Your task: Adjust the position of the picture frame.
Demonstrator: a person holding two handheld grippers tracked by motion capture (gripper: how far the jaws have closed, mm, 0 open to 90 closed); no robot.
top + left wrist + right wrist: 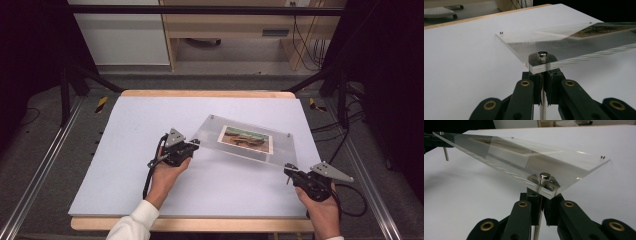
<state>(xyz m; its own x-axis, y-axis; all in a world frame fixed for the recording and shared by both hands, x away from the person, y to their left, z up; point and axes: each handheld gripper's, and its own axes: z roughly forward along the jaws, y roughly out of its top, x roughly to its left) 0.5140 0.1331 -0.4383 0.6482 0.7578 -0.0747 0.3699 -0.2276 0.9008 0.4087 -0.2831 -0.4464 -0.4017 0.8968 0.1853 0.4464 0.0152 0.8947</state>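
Observation:
A clear acrylic photo frame with a landscape photo inside is lifted off the white sheet, tilted. In the high view my left gripper holds its near-left corner and my right gripper its near-right corner. In the left gripper view the frame sits above my left gripper, whose jaws are shut on the thin metal corner pin under a silver cap. In the right gripper view the frame sits above my right gripper, shut on its corner pin below a cap.
The white sheet covers a wooden table. Metal rails run along both sides on the floor, and cables trail at the right. A wooden cabinet stands beyond the table's far edge.

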